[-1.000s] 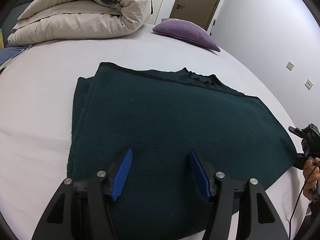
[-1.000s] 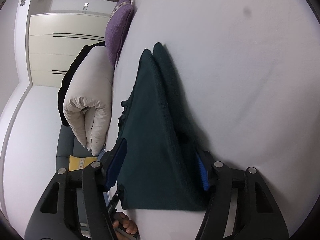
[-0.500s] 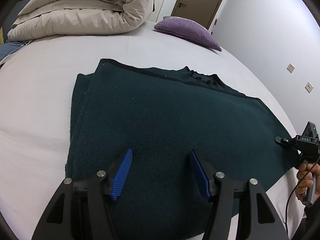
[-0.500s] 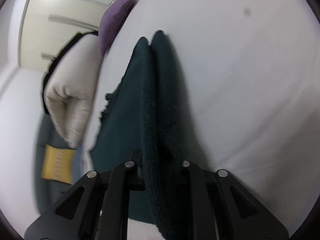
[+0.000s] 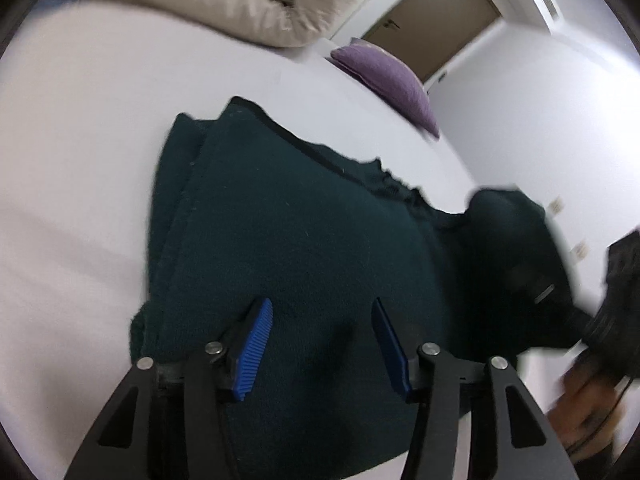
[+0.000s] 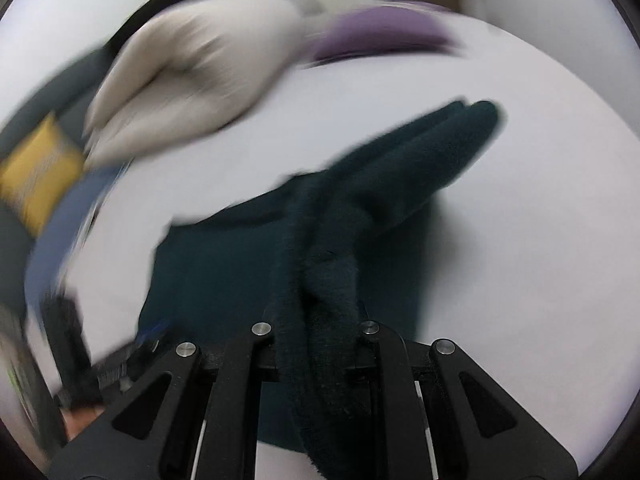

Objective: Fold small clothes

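The dark green sweater (image 5: 304, 248) lies folded on the white bed (image 5: 80, 160), its right end lifted. The right gripper (image 6: 316, 320) pinches that bunched edge; the left gripper (image 5: 322, 336), half spread and just narrowing, hovers over the near edge

White bed (image 5: 80, 128), purple pillow (image 5: 392, 80), brown door (image 5: 436, 8).

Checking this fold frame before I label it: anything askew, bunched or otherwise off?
Nothing damaged. The dark green garment lies partly folded on the white bed, its right end lifted and bunched because the right gripper is shut on that edge. The left gripper hangs open above the near edge. Both views are motion-blurred.
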`<state>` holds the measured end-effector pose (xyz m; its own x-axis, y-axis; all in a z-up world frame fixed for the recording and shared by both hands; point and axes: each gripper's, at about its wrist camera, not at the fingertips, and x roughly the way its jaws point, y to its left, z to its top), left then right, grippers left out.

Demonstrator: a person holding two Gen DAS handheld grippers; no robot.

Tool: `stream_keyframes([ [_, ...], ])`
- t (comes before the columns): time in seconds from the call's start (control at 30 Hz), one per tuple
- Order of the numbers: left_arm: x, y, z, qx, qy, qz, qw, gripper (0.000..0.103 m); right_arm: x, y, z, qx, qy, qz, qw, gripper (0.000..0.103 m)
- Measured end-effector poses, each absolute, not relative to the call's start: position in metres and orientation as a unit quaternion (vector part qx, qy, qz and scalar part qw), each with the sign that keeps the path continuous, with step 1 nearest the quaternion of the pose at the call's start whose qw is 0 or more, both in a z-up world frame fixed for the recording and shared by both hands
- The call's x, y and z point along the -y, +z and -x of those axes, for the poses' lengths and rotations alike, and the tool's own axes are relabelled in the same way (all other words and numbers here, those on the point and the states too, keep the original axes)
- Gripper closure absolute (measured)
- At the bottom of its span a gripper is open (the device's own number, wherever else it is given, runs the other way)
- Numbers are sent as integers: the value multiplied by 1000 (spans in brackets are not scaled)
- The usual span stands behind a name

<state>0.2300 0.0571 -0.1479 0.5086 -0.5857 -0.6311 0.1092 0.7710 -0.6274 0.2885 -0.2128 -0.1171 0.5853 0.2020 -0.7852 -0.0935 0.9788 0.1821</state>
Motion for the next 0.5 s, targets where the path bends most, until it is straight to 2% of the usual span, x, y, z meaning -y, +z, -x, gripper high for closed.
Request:
stream_keyframes([
  [0.1, -69, -149, -233, -444, -218, 301, 815, 48, 149, -151, -307, -487, 107, 28, 866, 92],
  [0.17, -69, -149, -234, -445, -226, 312, 808, 43, 127, -168, -310, -493, 115, 54, 861, 92],
  [0.37, -62, -145, -242, -443, -253, 337, 792, 32, 94, -174, -309, -457, 101, 146, 872, 92],
  [0.5, -60, -141, -254, -448, -268, 363, 772, 30, 93, -182, -282, -431, 102, 196, 875, 92],
])
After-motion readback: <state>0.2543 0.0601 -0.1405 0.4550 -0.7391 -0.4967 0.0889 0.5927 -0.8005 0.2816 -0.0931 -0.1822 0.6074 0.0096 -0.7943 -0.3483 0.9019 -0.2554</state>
